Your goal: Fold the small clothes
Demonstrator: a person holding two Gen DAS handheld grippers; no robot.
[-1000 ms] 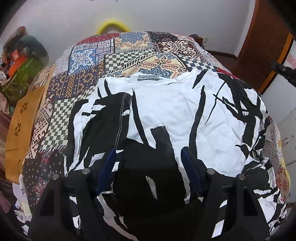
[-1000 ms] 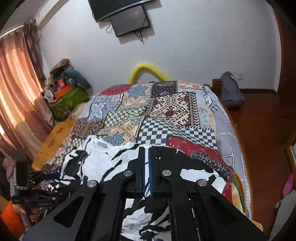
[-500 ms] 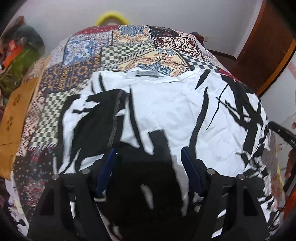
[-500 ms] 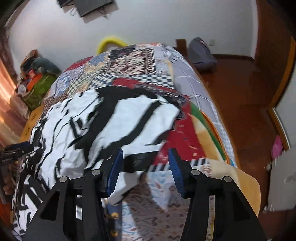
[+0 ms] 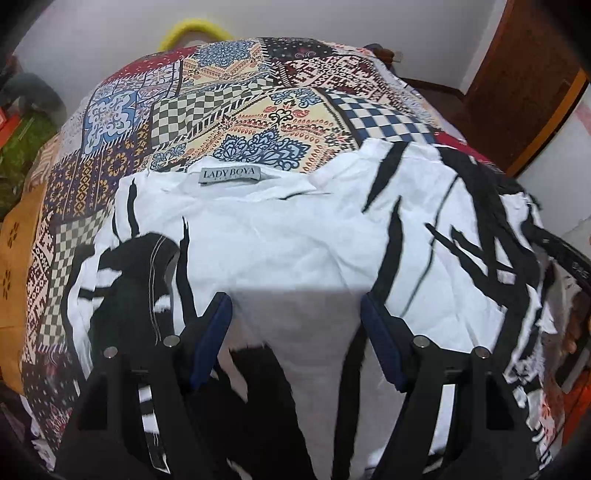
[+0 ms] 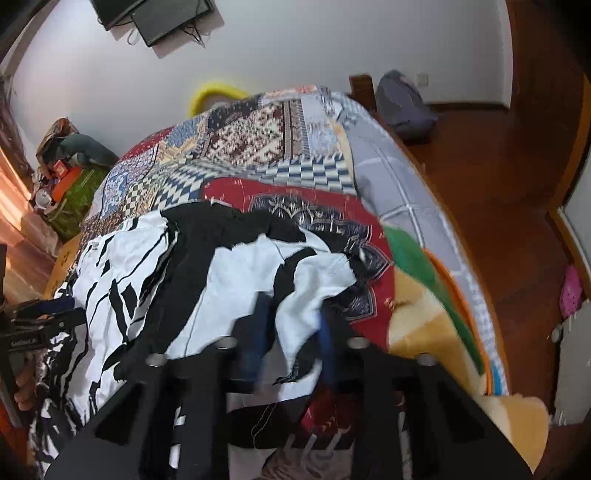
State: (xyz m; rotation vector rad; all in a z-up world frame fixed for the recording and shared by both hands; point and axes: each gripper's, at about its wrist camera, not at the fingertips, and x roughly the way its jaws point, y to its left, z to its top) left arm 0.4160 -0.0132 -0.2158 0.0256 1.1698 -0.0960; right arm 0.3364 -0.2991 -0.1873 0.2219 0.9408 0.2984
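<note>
A white shirt with black brush-stroke print lies spread on a patchwork bedspread, its collar label at the far edge. My left gripper is open, its blue-padded jaws wide apart just above the shirt's near middle. In the right wrist view the shirt's right sleeve lies bunched on the bed. My right gripper is open with a fold of the sleeve fabric lying between its blurred blue pads; the jaws have a clear gap. The left gripper also shows in the right wrist view at the far left.
The bed's right edge drops to a wooden floor with a grey bag. A yellow hoop stands at the headboard. Cluttered bags sit on the bed's left side. A wooden door stands right.
My right gripper opened from shut, dropped to the shirt's right sleeve and is now narrowing around the fabric. My left gripper stayed open and moved forward over the shirt toward the collar.
</note>
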